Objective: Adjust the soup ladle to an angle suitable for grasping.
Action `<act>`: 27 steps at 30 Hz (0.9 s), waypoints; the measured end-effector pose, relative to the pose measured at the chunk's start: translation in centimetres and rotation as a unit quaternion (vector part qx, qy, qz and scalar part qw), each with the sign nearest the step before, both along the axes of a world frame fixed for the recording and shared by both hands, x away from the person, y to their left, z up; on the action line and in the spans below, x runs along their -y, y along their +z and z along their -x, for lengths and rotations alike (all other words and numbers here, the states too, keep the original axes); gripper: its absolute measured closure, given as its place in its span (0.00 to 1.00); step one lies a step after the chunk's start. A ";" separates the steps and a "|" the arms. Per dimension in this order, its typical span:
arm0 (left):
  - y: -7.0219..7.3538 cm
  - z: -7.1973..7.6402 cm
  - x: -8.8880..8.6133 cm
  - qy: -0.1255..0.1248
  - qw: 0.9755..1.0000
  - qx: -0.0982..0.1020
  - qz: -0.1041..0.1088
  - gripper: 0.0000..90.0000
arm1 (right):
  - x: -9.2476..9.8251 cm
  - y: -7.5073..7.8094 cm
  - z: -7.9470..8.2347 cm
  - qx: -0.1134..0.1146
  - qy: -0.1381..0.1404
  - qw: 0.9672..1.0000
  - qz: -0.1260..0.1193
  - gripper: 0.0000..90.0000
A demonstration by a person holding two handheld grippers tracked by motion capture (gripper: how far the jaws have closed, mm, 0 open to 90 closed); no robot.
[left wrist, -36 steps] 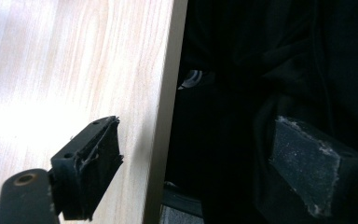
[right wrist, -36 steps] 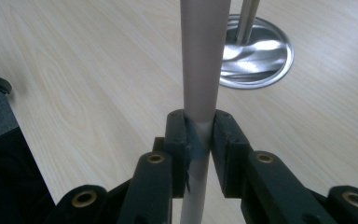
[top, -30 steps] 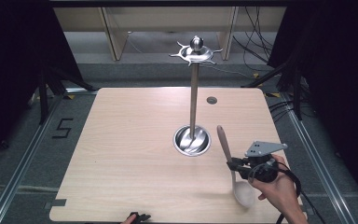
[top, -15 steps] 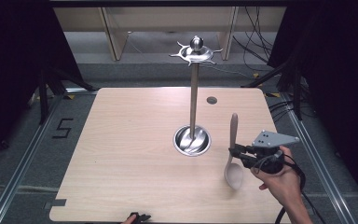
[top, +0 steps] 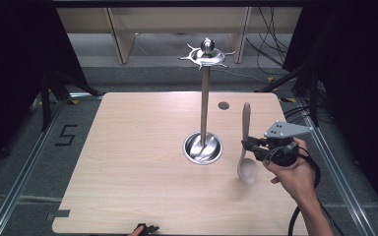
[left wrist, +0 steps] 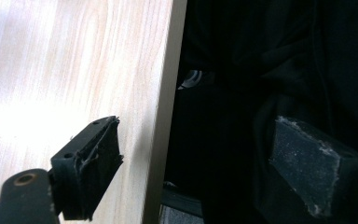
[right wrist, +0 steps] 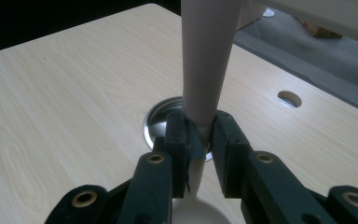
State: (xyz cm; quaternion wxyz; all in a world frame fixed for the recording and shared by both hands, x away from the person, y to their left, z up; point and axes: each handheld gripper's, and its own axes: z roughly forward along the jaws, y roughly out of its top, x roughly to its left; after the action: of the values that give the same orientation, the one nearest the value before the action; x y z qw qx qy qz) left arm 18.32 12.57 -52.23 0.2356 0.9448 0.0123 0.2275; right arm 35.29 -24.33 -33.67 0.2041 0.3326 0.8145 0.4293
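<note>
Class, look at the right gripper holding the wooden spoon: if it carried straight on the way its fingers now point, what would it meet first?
Probably the metal stand's round base, which lies straight beyond the right gripper and the wooden spoon it grips. Depth is unclear, so it might pass above.

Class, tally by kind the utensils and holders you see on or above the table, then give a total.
Wooden spoon: 1
Metal utensil stand: 1
Total: 2
</note>
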 end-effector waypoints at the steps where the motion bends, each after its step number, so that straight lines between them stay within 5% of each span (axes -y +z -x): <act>1: 0.0 0.0 0.0 -0.001 1.000 0.000 -0.001 0.17 | -0.1 0.1 0.0 0.005 -0.005 1.000 -0.001 0.86; 16: 0.0 0.0 0.0 0.000 1.000 0.001 0.001 0.17 | -0.3 2.1 -1.4 0.031 -0.006 0.999 0.012 0.86; 27: 0.0 -0.1 0.0 0.001 1.000 0.001 0.001 0.17 | -0.9 3.3 -2.1 0.023 -0.009 1.000 0.016 0.86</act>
State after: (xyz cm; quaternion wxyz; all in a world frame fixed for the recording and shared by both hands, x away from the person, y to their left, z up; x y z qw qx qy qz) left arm 18.38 12.62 -52.19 0.2367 0.9442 0.0136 0.2284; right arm 37.39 -23.44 -30.32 0.2320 0.3261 0.8136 0.4217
